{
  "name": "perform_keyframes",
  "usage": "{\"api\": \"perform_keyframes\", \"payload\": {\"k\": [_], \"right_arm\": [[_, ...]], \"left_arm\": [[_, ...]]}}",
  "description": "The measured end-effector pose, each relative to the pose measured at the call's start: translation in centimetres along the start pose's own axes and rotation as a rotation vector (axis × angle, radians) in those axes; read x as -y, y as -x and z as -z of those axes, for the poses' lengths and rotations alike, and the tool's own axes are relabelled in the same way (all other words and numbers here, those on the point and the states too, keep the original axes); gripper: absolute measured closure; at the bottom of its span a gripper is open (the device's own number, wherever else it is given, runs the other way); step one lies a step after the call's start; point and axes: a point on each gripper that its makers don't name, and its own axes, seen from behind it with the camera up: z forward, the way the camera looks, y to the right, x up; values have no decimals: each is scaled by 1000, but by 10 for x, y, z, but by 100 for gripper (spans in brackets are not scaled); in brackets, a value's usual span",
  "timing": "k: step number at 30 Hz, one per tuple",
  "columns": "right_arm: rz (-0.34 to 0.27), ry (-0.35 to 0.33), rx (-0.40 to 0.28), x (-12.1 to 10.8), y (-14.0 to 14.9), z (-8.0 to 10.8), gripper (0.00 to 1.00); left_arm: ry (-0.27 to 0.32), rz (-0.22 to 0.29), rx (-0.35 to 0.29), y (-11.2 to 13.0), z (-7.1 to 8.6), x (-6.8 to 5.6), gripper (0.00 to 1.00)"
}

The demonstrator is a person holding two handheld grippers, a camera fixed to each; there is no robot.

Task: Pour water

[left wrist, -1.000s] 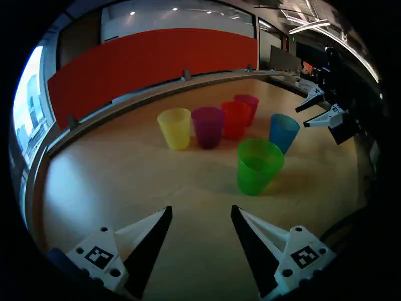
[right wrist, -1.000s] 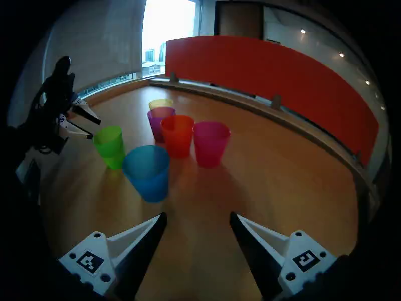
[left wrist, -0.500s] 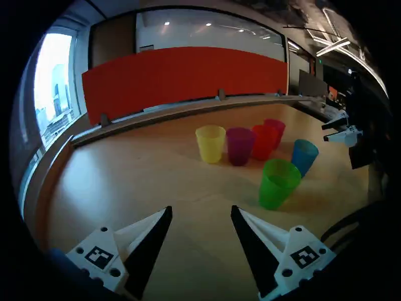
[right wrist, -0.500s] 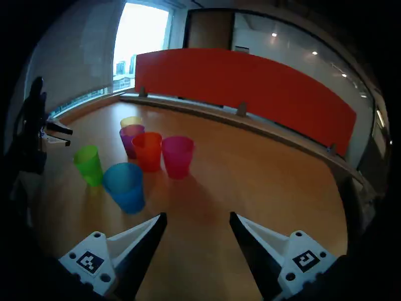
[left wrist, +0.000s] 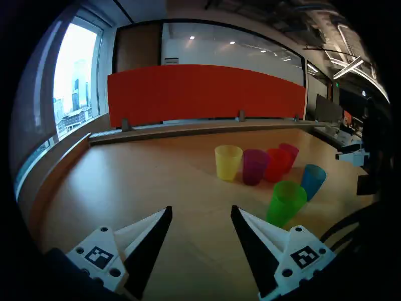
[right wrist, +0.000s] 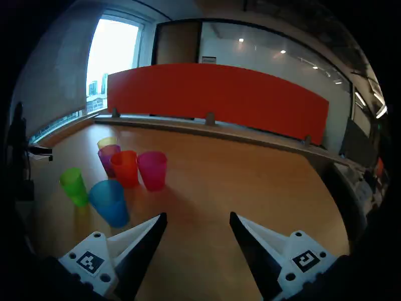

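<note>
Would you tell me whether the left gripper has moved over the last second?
Yes. The left gripper has drawn back from the green cup, which looks smaller and farther right.

left gripper (left wrist: 200,226): fingers apart, empty | green cup (left wrist: 285,202) nearest | table (left wrist: 130,180)

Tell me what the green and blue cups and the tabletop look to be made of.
The green cup and blue cup look like thin translucent plastic, smooth and slightly glossy: light glows through their walls. The table looks like light wood or wood-look laminate, satin finish, with soft window glare; which I cannot tell.
</note>
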Motion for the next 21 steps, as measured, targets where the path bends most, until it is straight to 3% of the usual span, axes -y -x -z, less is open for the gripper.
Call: {"api": "perform_keyframes", "payload": {"k": [5,14,21], "right_arm": [[-37,35,-41,-2,-7,3,3],[-116,117,-118,-12,-15,11,3],[-151,143,-200,-15,-28,19,3]], "left_arm": [[-27,22,-46,-8,1,3,13],[-87,24,-128,-21,6,10,13],[-116,22,-180,-27,9,11,13]]}}
